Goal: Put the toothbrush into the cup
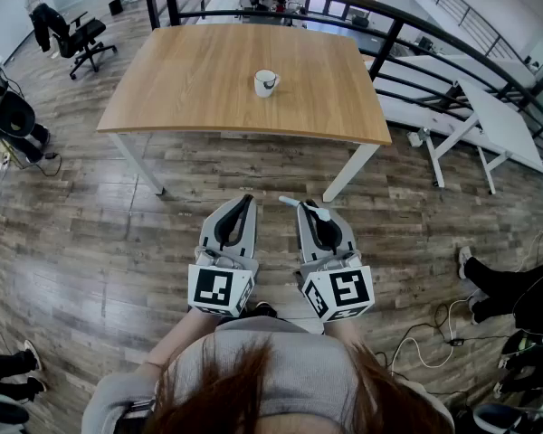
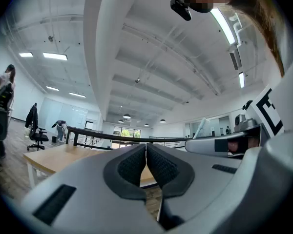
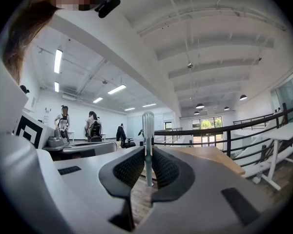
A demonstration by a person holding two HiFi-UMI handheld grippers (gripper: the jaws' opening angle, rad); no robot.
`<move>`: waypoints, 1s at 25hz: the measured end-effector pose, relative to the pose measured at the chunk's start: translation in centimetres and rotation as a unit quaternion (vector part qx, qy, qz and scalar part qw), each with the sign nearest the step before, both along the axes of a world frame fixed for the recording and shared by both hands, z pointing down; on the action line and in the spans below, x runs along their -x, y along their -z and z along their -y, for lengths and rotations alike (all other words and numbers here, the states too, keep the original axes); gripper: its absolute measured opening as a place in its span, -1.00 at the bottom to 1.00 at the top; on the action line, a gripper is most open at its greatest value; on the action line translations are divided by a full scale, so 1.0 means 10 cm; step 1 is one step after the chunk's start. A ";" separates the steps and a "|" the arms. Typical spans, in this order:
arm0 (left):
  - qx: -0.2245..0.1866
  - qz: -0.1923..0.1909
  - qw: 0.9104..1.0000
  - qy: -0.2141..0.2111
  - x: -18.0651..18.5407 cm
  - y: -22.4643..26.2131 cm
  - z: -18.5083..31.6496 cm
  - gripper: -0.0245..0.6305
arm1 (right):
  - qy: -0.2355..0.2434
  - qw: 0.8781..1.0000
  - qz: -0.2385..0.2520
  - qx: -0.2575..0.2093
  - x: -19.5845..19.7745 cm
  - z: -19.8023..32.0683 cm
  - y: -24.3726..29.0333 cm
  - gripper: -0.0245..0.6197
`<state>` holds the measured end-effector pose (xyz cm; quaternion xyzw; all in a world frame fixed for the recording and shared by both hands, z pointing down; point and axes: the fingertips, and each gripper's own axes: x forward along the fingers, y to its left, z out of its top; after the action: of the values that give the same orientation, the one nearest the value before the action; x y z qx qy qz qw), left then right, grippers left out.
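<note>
Toothbrush, slim white plastic, sits clamped in the right gripper; the left gripper is closed, empty. Hold firmly while approaching the white ceramic cup well ahead.

The left gripper and right gripper are both pale grey with black dimpled pads, and each has a cube of black-and-white square markers at its rear. The toothbrush between the right one's pads is milky white. Ahead of the jaws, a white cup with a dark mark stands on a honey wood-grain table with white legs, over a grey-brown plank floor.
</note>
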<state>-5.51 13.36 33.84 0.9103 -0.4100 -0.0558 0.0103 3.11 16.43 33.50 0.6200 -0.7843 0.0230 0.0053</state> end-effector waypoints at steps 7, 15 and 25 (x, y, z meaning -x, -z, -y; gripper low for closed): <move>-0.005 0.002 1.000 0.003 -0.09 0.02 0.04 -0.90 | 0.012 1.000 0.005 -0.006 -0.07 0.05 0.02 -0.75; 0.016 0.009 0.999 0.030 -0.07 -0.21 -0.03 -0.90 | 0.036 0.999 0.009 -0.011 -0.11 0.07 -0.01 -0.75; -0.005 -0.001 1.000 0.028 -0.21 -0.09 0.31 -0.90 | 0.037 0.999 0.001 -0.017 -0.21 0.37 -0.02 -0.75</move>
<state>-3.39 10.25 34.70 0.8983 -0.4352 -0.0593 0.0045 5.26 12.71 33.75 0.5904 -0.8070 0.0100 -0.0053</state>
